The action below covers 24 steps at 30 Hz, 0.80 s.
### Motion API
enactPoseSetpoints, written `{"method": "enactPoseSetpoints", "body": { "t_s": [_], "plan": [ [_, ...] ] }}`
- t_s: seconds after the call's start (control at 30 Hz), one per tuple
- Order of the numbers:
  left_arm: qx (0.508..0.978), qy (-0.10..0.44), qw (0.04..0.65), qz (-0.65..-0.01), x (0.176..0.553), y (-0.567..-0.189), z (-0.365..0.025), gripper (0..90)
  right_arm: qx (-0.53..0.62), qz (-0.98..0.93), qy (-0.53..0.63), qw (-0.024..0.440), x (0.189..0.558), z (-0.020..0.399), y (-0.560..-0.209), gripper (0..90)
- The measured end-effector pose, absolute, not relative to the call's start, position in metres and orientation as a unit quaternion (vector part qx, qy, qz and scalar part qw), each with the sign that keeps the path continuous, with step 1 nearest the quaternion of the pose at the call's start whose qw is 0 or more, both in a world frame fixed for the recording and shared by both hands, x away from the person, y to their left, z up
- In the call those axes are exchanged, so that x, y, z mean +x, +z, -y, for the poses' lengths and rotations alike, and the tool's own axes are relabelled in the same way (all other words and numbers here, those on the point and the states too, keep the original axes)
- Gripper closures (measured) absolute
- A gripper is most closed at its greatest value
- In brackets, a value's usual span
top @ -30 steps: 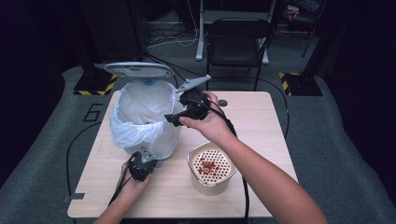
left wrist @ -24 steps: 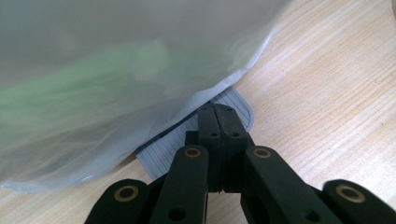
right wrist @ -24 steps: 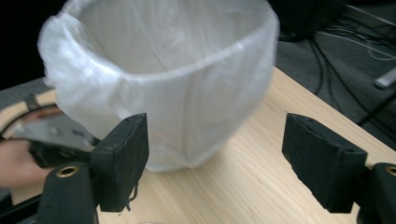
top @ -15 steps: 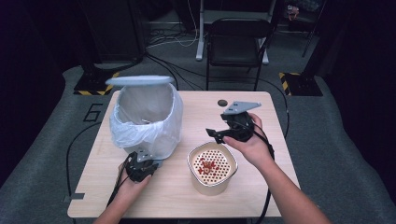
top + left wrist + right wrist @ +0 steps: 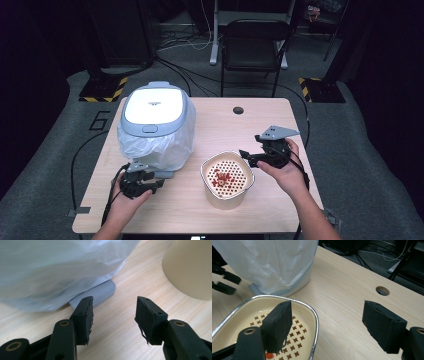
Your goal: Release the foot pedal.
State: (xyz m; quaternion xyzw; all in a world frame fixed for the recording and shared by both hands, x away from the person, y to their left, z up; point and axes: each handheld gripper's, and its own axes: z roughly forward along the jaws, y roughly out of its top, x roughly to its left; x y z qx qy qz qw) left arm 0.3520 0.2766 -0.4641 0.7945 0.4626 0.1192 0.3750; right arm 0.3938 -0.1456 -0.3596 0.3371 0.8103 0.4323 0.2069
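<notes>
We cannot tell what the red bits (image 5: 221, 177) in the perforated container (image 5: 206, 175) are, too small, while the bin (image 5: 155, 107)'s body hides under its plastic liner (image 5: 165, 145), the pedal (image 5: 100, 291) half covered.

A light wooden table (image 5: 200, 210) stands on grey carpet (image 5: 45, 165); beyond its far edge waits a black chair (image 5: 254, 40); yellow-black striped plates (image 5: 102, 89) lie off both far corners; cables (image 5: 175, 42) trail behind; the surroundings are dark.
</notes>
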Motion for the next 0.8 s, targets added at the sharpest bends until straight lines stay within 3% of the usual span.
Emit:
{"method": "enactPoseSetpoints", "body": {
  "t_s": [0.37, 0.8],
  "plan": [
    [0.779, 0.133, 0.373, -0.487, 0.350, -0.470, -0.315, 45.2, 0.362, -0.804, 0.412, 0.229, 0.388, 0.161, -0.397, 23.8],
    [0.761, 0.162, 0.354, -0.518, 0.344, -0.479, -0.349, 43.4, 0.414, -0.774, 0.409, 0.250, 0.374, 0.198, -0.417, 24.2]
  ]
}}
